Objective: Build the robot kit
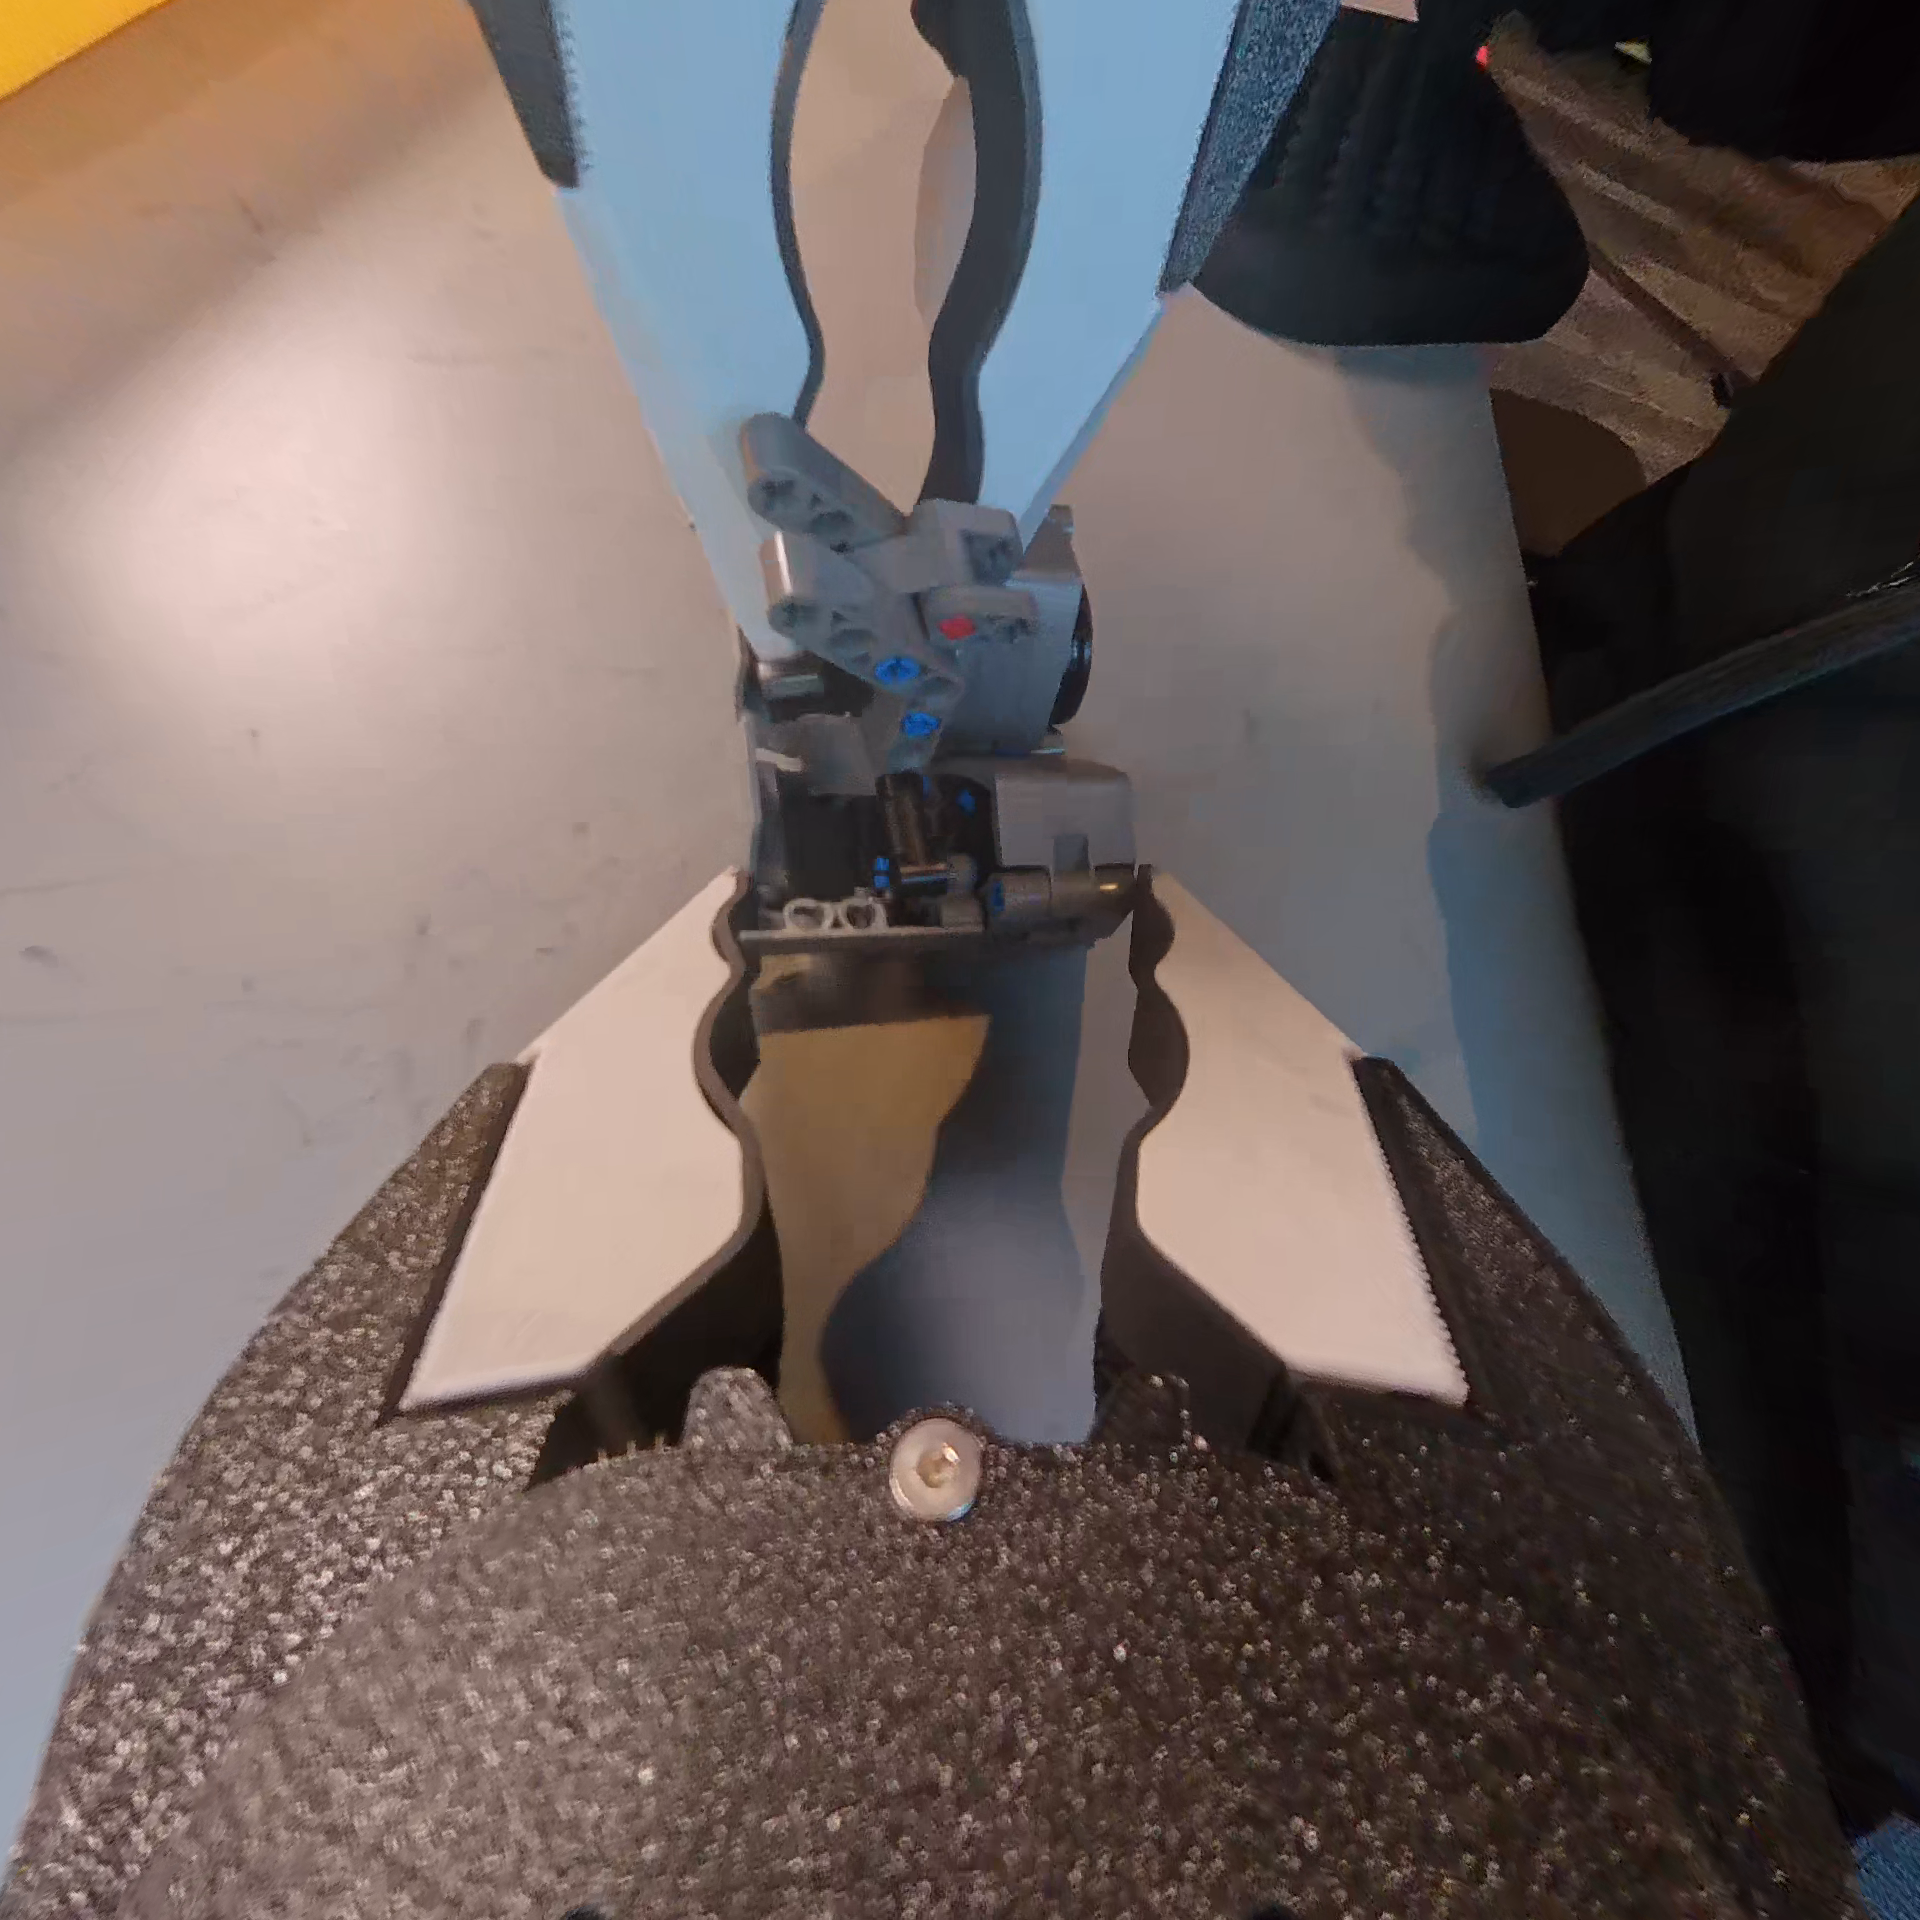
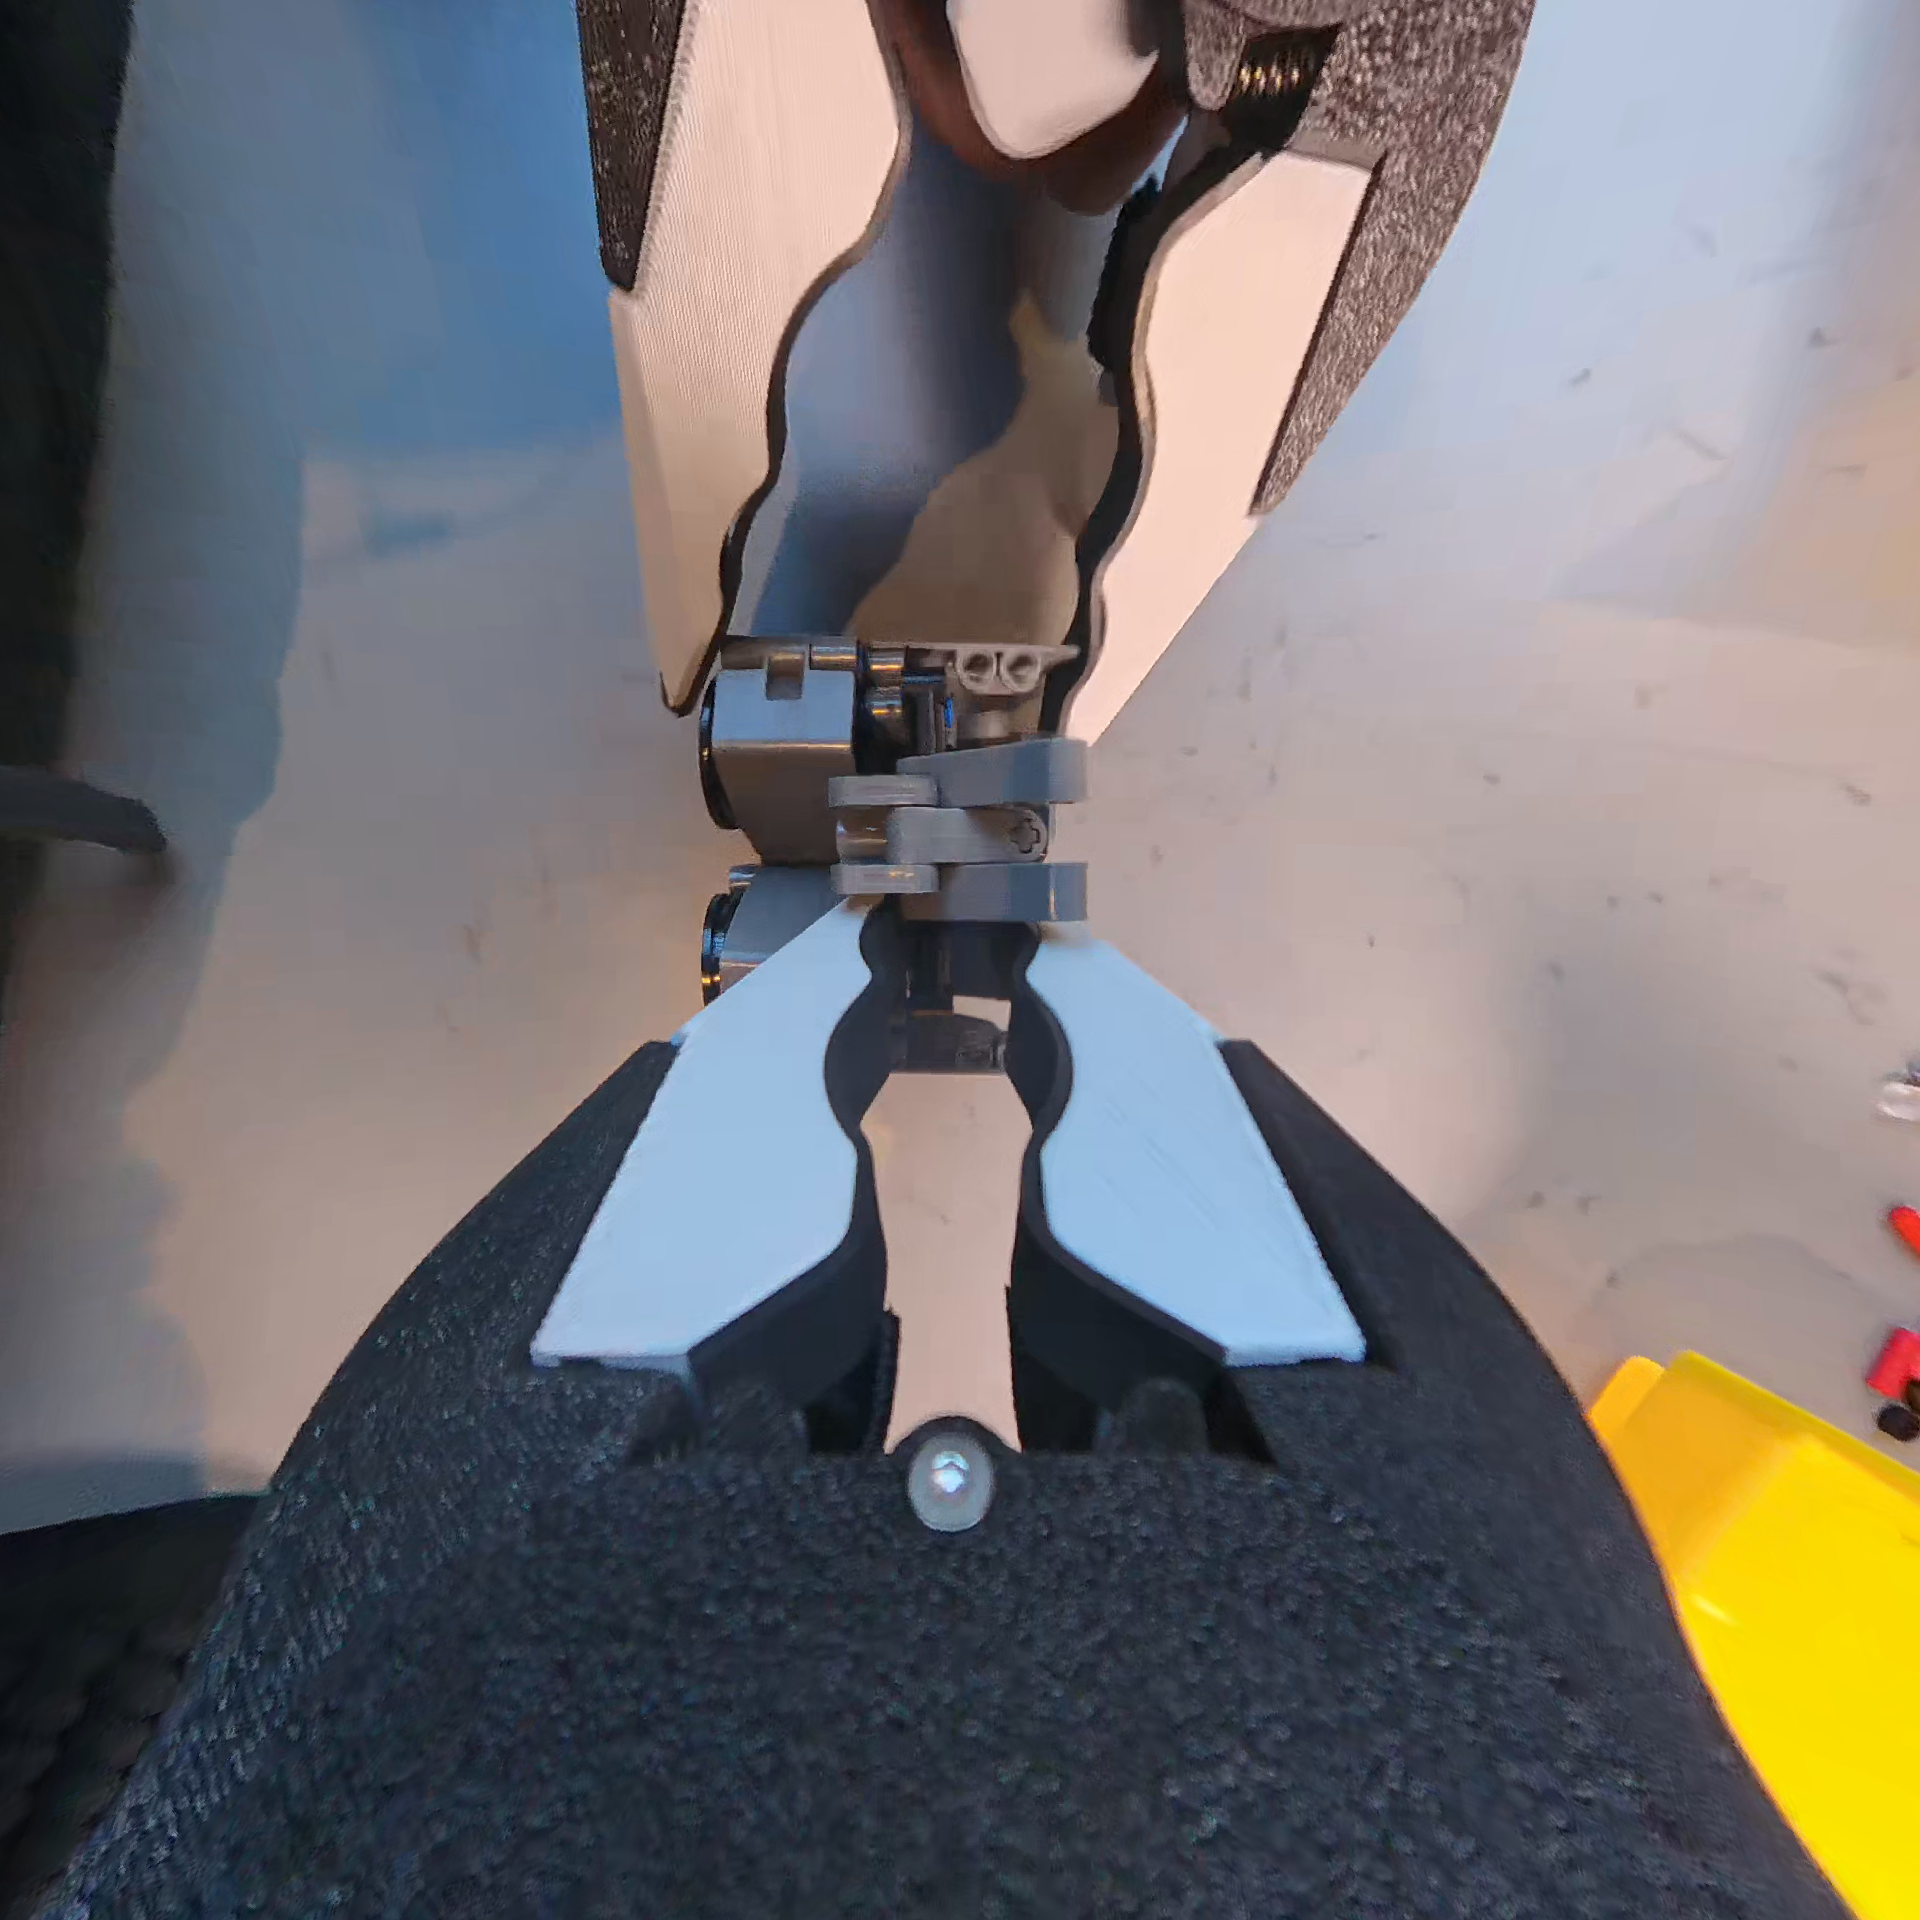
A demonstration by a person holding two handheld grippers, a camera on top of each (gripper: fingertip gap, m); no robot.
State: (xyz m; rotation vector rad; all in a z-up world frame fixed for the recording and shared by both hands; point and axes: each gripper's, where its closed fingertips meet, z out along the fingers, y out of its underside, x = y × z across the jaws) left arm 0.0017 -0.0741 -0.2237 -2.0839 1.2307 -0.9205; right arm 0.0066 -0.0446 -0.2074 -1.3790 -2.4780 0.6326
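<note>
Both your jaws grip one grey brick model [image 1: 914,727]: left gripper [image 1: 935,914] wide, right gripper [image 2: 951,935] narrow. Yellow bin [image 2: 1766,1579] at four o'clock, contents hidden, on the pale table [image 2: 1507,779].

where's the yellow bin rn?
Right wrist view only shows it clearly: the yellow bin sits at the lower right edge on the table, beside the right gripper, just below some small red parts.

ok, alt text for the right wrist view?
Right gripper and left gripper clamp opposite ends of a grey toy-brick assembly above a pale table. A yellow bin and small red parts sit at lower right.
</note>
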